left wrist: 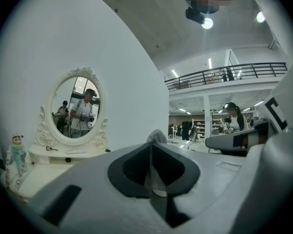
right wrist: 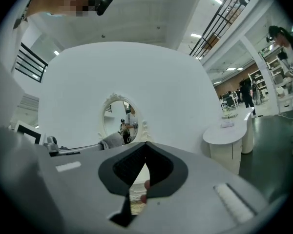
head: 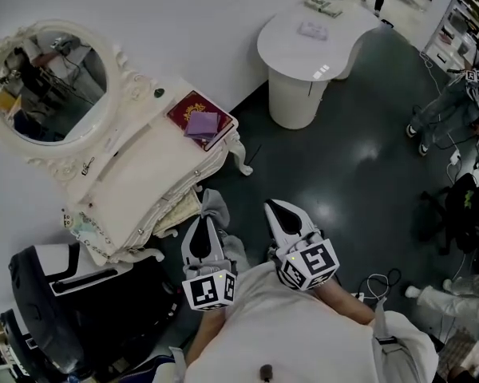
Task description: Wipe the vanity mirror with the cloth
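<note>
Shows a large, showroom-like hall with a dark, glossy floor point(head: 343, 182) and a plain white wall point(head: 184, 22), with shelving and a railed gallery far off in the gripper views. Places the white vanity table point(head: 156, 178) flat against that wall, its carved top pale and mostly bare, probably to leave standing room in front of the glass. Sets a round white counter point(head: 303, 46) well apart on the right, beyond the reach of either arm. Mounts the oval vanity mirror point(head: 52, 86) upright at the back of the table in an ornate white frame, reflecting the person; by all appearances not yet wiped. Holds the left gripper point(head: 205, 228) and right gripper point(head: 281, 218) low and close to the body, side by side, both aimed toward the table but well short of it — a carrying posture rather than a working one. Leaves a red book point(head: 185, 108) with a purple item point(head: 202, 124) on it at the table's right end, clear of the mirror. Clamps the left jaws together on the cloth point(head: 214, 204), a grey fold standing out beyond the tips, presumably as the wiping face. Presents the right jaws closed on nothing — probably free for steadying.
</note>
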The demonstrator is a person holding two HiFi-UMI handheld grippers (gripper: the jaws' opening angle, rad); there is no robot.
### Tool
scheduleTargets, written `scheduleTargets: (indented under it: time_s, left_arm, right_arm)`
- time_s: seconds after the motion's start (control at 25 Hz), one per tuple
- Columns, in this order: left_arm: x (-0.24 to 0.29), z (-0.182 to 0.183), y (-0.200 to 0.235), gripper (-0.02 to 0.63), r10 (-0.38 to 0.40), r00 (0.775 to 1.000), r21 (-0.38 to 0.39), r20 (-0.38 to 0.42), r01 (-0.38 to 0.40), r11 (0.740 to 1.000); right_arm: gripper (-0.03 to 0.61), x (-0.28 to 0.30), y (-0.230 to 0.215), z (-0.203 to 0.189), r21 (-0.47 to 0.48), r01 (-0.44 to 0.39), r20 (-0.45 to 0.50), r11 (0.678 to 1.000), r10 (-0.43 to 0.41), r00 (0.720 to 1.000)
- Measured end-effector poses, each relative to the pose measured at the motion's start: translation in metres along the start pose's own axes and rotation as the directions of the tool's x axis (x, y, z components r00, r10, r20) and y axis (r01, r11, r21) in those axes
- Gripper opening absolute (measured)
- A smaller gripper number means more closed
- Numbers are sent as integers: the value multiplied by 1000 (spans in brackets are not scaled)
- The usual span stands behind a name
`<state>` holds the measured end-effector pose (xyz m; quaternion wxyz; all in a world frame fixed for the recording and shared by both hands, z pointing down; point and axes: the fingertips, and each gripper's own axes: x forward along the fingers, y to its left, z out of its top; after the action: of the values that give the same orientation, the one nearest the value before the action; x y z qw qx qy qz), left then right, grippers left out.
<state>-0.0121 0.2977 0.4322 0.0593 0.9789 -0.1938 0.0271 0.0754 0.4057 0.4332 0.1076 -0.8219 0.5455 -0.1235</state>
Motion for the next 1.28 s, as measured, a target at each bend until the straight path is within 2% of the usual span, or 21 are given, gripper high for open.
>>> scheduleTargets:
  time_s: [0.16,0.36,0.68,0.84,1.04,1.28]
  left_arm:
    - [41,-1,10,18,-56,998,-5,-4,56,998]
    - [99,16,42,18,-122,992,-8,25,122,992]
    - [171,37,135,18,-163,986,-34,27,164,986]
    - [193,46,182,18,-185,982,-20,30,185,982]
    - [204,54,235,18,-162,986,-25,44,163,986]
    - [199,55,286,18,-75,995,-40,66,78,996]
  right_arm:
    - [8,29,-15,2,-7,50,-5,999,-50,999]
    - [8,87,-21,16,-35,104,17,994,-104,994]
    - [8,200,3,26,-23,146,22,989,-145,989]
    - [8,246,21,23,-12,167,28,986,-167,986]
    - [8,290,48,22,-27,155,28,988,-155,988]
    - [8,335,76,16,-78,88,-14,993,-89,996]
